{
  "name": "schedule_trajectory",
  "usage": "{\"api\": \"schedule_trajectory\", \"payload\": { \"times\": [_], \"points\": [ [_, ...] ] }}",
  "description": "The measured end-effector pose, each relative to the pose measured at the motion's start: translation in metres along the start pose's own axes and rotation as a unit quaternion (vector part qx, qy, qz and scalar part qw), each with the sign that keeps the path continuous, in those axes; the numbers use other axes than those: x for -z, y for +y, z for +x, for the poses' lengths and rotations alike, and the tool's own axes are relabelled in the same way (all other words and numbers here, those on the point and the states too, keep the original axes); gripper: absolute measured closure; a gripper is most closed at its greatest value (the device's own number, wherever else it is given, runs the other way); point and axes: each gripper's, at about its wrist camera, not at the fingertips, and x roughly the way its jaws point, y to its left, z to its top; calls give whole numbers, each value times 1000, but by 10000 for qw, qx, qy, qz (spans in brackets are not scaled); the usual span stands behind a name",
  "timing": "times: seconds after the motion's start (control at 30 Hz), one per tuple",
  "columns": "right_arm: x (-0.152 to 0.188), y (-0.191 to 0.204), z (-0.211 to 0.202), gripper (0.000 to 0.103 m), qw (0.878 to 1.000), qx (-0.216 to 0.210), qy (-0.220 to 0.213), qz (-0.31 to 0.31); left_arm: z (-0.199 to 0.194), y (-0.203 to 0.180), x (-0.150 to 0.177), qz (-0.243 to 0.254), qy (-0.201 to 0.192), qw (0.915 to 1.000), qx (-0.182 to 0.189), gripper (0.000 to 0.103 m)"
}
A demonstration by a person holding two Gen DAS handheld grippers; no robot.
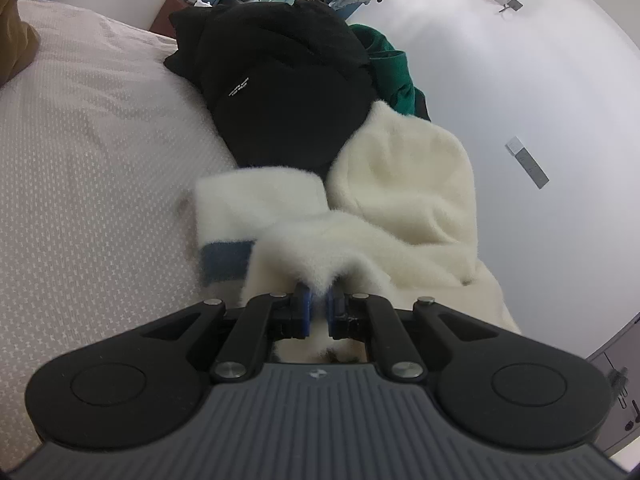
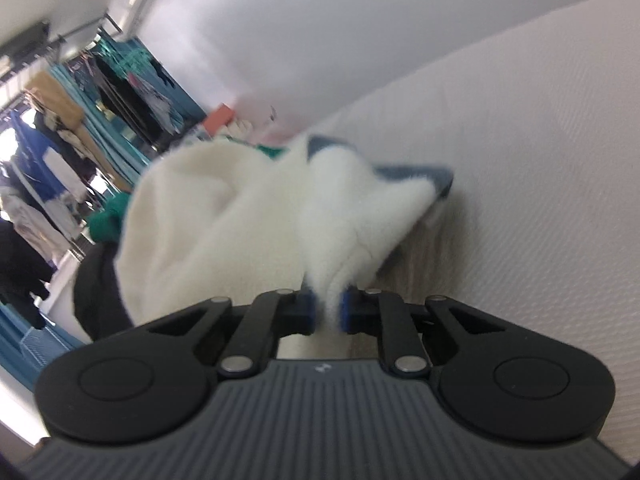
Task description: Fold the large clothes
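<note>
Cream fleece garment (image 1: 400,184): soft, bulky, limp. Left gripper (image 1: 319,304) and right gripper (image 2: 329,304) both clamped on pinched edges, frame centre-bottom; grip hems.

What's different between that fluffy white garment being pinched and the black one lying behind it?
The fluffy white garment is cream, long-piled, with a blue band at one edge; the black garment is dark and smoother, with a small white label. The white one is pinched in both the left claw and right claw; the black one lies untouched, farther back. Both rest bunched, not yet folded, on the pale textured bed cover.
</note>
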Motion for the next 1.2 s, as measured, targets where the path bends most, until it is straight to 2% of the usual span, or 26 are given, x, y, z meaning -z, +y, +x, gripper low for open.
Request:
{"api": "schedule_trajectory", "payload": {
  "times": [0.13, 0.33, 0.53, 0.63, 0.7, 0.83, 1.0, 1.2],
  "points": [
    [-13, -3, -30, 89, 9997, -109, -225, -29, -6, -2, -1, -8, -32, 9999, 134, 94],
    [-27, 2, -77, 89, 9976, -243, -645, -79, -17, -12, 0, 315, -286, 9968, 683, 94],
    [-43, 3, -121, 89, 9940, -296, -1023, -236, -19, -27, 7, 600, -146, 9887, 1366, 94],
    [-45, -5, -140, 89, 9927, -284, -1136, -292, -22, -33, 13, 738, -74, 9858, 1508, 94],
    [-43, -17, -143, 89, 9939, -236, -1063, -187, -21, -36, 19, 796, 42, 9859, 1471, 93],
    [-28, -47, -125, 89, 9967, 175, -733, -299, -9, -43, 32, 967, 359, 9868, 1245, 93],
    [-18, -79, -86, 89, 9977, 638, 22, -223, 12, -44, 46, 1208, 665, 9868, 850, 93],
    [-8, -99, -45, 88, 9924, 998, 667, -268, 53, -38, 62, 1267, 1274, 9835, 191, 93]
  ]
}}
